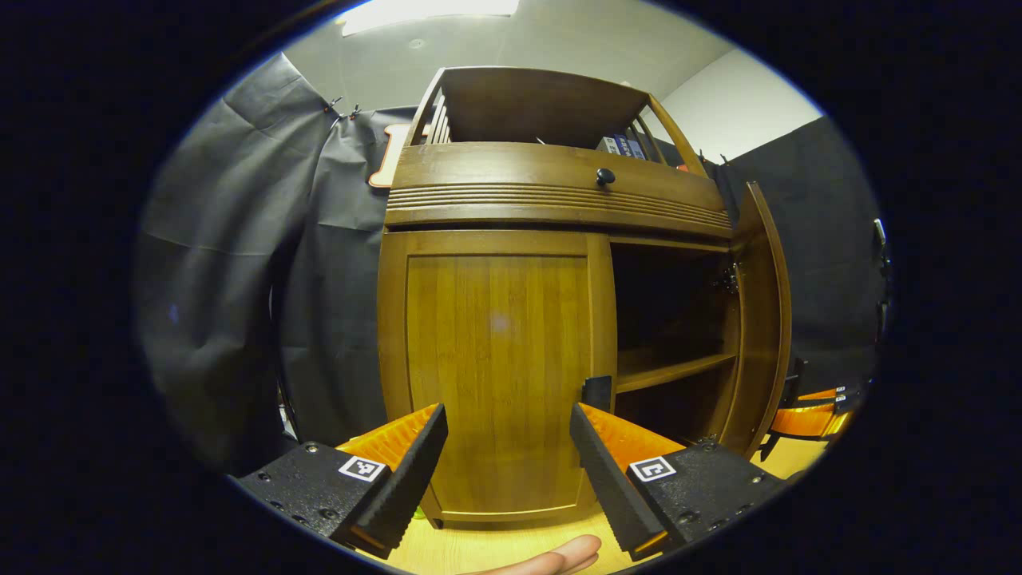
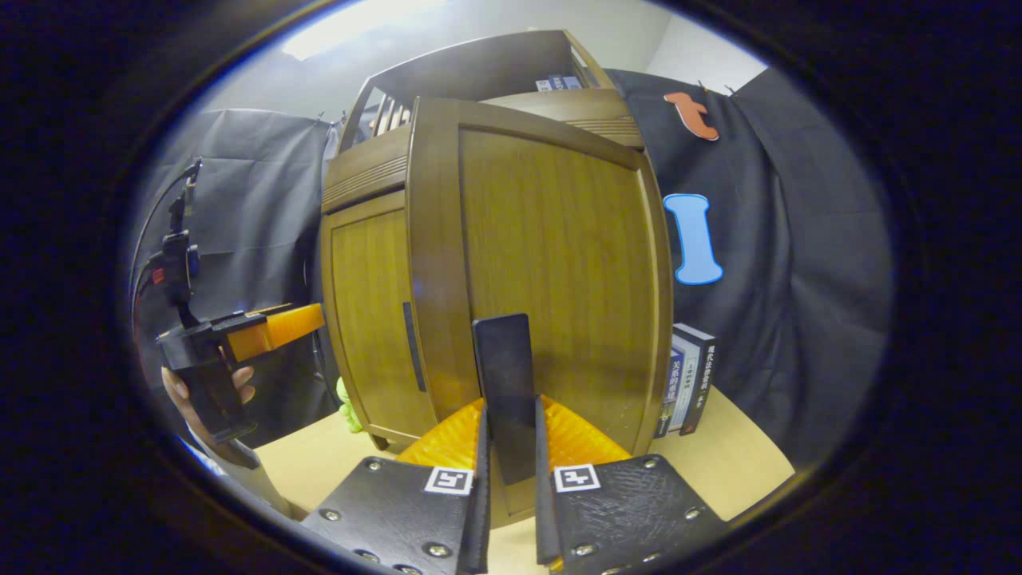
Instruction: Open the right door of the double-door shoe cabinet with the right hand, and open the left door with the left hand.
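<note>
The shoe cabinet (image 1: 551, 319) is standing on the light wooden bench (image 2: 734, 463), and in the left gripper view its right door (image 1: 762, 319) is hanging wide open, swung out to the right, showing a dark interior with a shelf (image 1: 675, 369). The left door (image 1: 495, 367) is sitting flush and closed. The left hand-held gripper (image 1: 508, 459) is hovering level just in front of that closed door, its jaws spread wide with nothing between them; the right finger is lining up near the door's dark handle (image 1: 596, 392) at the inner edge, not yet touching it as far as one can tell.

In the right gripper view, the right hand-held gripper (image 2: 509, 479) is pointing straight at the face of the open right door, its fingers closed in tight on either side of the door's dark vertical handle (image 2: 505, 391), both pressing on it. Off to the left, a hand (image 2: 204, 395) is holding up the other hand-held gripper in front of the closed door. A few books (image 2: 687, 379) are standing on the bench to the right of the cabinet.
</note>
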`<state>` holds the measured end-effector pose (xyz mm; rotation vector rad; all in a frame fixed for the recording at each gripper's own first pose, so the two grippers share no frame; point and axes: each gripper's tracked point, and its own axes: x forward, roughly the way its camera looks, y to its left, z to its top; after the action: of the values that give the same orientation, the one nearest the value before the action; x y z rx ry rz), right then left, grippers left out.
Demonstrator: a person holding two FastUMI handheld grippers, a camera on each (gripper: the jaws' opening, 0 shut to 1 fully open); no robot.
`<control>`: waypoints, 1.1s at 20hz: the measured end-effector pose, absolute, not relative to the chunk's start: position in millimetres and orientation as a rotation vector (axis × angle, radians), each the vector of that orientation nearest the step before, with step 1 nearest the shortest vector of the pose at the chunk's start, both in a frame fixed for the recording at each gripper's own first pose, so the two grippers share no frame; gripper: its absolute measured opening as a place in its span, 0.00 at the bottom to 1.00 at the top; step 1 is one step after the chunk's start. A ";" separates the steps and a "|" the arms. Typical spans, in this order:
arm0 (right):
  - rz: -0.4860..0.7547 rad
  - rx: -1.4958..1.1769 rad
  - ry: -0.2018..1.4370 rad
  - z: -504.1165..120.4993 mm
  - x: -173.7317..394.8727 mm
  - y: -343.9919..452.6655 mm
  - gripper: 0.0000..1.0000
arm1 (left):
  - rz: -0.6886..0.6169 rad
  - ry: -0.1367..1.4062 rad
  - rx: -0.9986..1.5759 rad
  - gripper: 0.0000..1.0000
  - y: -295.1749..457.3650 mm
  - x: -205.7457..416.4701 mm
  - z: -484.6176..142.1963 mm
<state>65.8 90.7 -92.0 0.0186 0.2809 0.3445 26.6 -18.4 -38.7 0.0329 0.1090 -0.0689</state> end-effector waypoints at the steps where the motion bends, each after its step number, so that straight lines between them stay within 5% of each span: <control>1: 0.339 0.012 0.283 -90.5 63.9 86.9 0.23 | -0.071 0.109 0.036 0.92 -19.4 26.2 -38.9; 12: 0.242 -0.031 0.251 -87.4 56.1 34.4 0.22 | -0.076 0.105 0.051 0.92 -26.0 25.1 -40.3; 13: 0.219 -0.028 0.258 -78.7 42.2 24.5 0.06 | -0.076 0.103 0.059 0.92 -26.3 26.2 -41.2; 22: 0.098 -0.025 0.226 -61.9 47.1 -83.0 0.04 | -0.075 0.135 0.062 0.92 -52.2 31.9 -60.2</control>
<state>47.1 -83.0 -61.9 -0.0245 0.2258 0.0976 31.9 -52.2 -60.2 0.0618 0.1354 -0.0751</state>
